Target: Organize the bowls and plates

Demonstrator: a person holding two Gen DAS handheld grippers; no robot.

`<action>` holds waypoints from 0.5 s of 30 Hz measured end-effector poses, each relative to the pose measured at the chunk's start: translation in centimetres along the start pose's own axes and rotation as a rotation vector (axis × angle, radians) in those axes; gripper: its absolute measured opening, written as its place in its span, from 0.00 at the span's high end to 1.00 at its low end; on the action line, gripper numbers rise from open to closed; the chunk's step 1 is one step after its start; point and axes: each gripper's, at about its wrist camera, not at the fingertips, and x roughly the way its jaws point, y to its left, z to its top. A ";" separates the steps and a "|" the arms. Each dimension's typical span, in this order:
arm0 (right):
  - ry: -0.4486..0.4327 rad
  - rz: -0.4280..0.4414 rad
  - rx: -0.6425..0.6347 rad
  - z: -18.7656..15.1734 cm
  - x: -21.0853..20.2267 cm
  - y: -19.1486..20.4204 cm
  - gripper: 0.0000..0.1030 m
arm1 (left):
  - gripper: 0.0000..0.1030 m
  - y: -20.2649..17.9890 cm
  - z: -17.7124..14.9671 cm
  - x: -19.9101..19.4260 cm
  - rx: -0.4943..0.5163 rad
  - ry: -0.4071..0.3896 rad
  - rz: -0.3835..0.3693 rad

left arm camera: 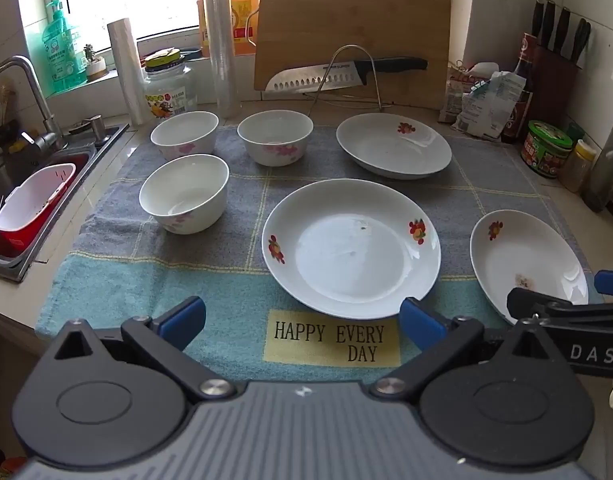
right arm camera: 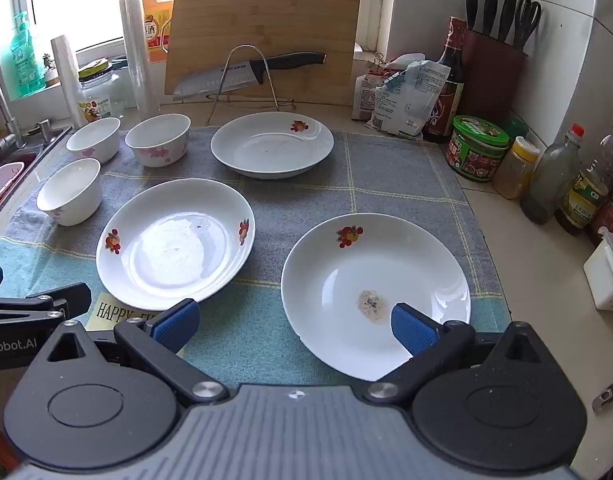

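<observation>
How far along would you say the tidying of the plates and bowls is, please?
Nothing looks done: three bowls and three plates lie apart, unstacked, on the towel. Nothing is in hand: the left gripper and right gripper are open and empty. All the stacking is left.

White plates (right arm camera: pixel 174 246) (red floral motifs)

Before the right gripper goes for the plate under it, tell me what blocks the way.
Nothing visible does. The right gripper is open above the near plate, with only the towel around it. The other plates and bowls sit apart, further left and back.
</observation>
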 end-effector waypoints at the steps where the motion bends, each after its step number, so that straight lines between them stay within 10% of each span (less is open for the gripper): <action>1: -0.002 -0.003 -0.002 0.0 0.0 0.0 0.00 | 0.01 0.0 0.0 0.0 -0.003 0.001 -0.003; 15: -0.005 0.016 0.002 0.2 -0.1 0.2 0.00 | 0.01 -0.1 0.1 -0.1 -0.009 0.001 0.017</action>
